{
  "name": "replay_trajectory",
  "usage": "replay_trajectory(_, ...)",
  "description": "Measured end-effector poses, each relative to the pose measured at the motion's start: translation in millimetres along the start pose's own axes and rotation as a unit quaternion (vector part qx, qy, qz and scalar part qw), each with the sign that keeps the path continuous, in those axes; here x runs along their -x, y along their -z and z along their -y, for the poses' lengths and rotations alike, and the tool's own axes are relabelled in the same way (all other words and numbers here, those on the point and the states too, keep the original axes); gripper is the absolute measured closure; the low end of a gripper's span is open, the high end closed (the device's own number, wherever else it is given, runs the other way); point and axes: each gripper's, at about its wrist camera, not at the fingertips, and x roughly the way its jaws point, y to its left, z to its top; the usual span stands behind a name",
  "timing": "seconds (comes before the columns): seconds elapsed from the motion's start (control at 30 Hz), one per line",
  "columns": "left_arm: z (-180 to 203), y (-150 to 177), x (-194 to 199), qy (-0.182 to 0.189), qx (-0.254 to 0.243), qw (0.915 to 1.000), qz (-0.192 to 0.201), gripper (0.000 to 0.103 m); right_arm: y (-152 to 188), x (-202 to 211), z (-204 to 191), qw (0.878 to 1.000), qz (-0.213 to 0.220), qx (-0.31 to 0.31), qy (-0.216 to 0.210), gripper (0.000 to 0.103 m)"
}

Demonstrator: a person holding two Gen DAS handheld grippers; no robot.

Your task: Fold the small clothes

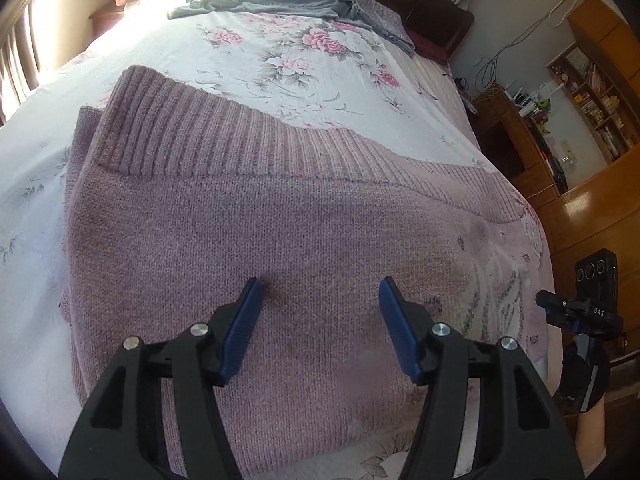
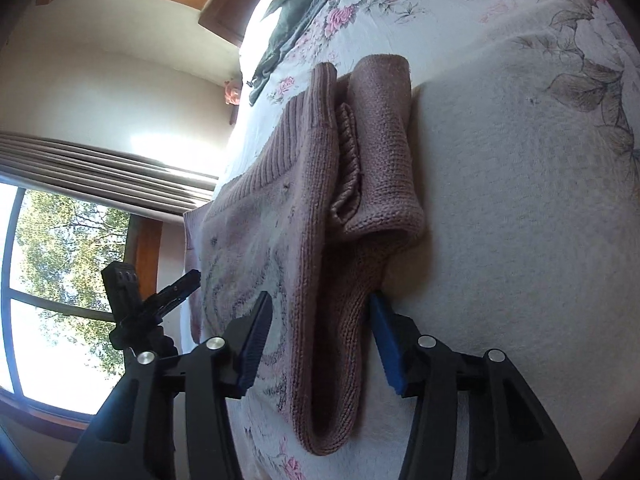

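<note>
A mauve knitted sweater [image 1: 248, 232] lies flat on the floral bedsheet [image 1: 304, 72], its ribbed hem on the far side. My left gripper [image 1: 320, 300] hovers open just above the sweater's middle, nothing between its blue pads. In the right wrist view the same sweater [image 2: 304, 208] shows as a folded stack seen edge-on, with a sleeve [image 2: 384, 140] doubled beside it. My right gripper [image 2: 320, 320] is open, its fingers on either side of the sweater's near folded edge. The right gripper [image 1: 576, 308] also shows at the bed's right edge, held by a gloved hand [image 1: 584, 376].
A grey-green garment [image 1: 272, 0] lies crumpled at the far end of the bed, also seen as the grey-green garment [image 2: 296, 12]. Wooden shelves and a desk [image 1: 560, 120] stand to the right of the bed. A window [image 2: 52, 280] and curtains are beyond the bed's other side.
</note>
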Motion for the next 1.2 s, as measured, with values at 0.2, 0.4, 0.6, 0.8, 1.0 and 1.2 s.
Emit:
replay_trajectory(0.2,-11.3,1.8,-15.6,0.012,0.002,0.9999,-0.008,0.041,-11.0,-14.9,8.1,1.0,-0.001,-0.017,-0.018,0.059)
replay_trajectory(0.4,-15.4,2.8,-17.1,0.018,-0.001,0.9998,-0.008,0.041,-10.6,-17.9,7.4,1.0,0.006,-0.012,-0.019,0.065)
replay_trajectory(0.6,-19.0,6.8,-17.3,0.024,-0.002,0.9997,-0.005,0.041,-7.2,-18.6,4.7,1.0,0.01,-0.021,-0.02,0.07)
replay_trajectory(0.8,-20.2,7.6,-16.9,0.027,-0.004,0.9996,-0.007,0.041,0.7,-10.8,1.0,1.0,0.005,-0.023,0.003,0.067)
replay_trajectory(1.0,-22.7,6.8,-18.3,0.03,-0.004,0.9995,-0.007,0.04,0.9,-17.3,13.4,0.998,0.003,-0.05,-0.046,0.067)
replay_trajectory(1.2,-21.7,4.9,-19.8,0.032,-0.002,0.9994,-0.01,0.039,-19.7,-38.2,14.9,0.994,0.006,-0.057,-0.096,0.07)
